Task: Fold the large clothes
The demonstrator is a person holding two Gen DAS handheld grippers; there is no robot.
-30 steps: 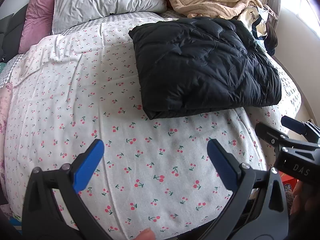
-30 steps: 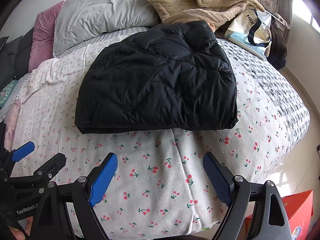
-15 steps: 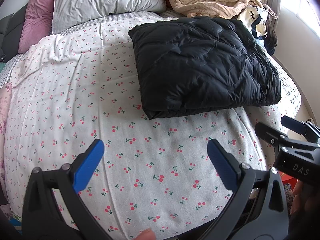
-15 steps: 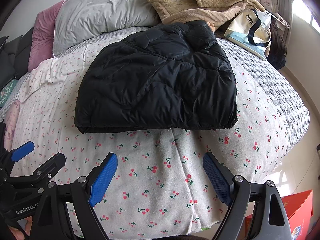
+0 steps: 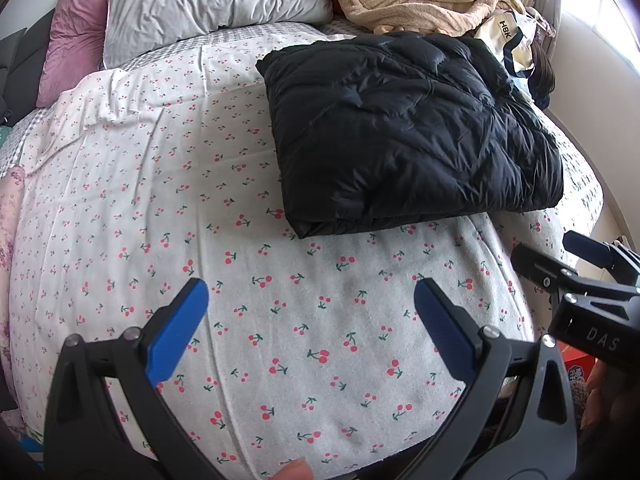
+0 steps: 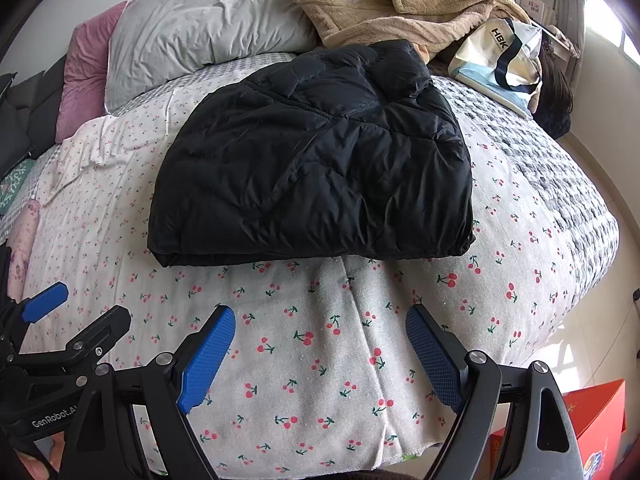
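A black puffer jacket [image 5: 408, 136] lies folded into a thick rectangle on the cherry-print sheet [image 5: 160, 208]; it also shows in the right wrist view [image 6: 316, 168]. My left gripper [image 5: 308, 304] is open and empty, held above the sheet near the bed's front edge, short of the jacket's near left corner. My right gripper [image 6: 316, 328] is open and empty, in front of the jacket's near edge. Each gripper shows at the side of the other's view: the right one [image 5: 580, 264], the left one [image 6: 68, 316].
At the head of the bed lie a grey pillow [image 6: 200, 40], a pink pillow [image 5: 76, 44], a beige fleece robe [image 6: 400, 4] and a tote bag [image 6: 500, 60]. A red box [image 6: 560, 428] stands on the floor at the right.
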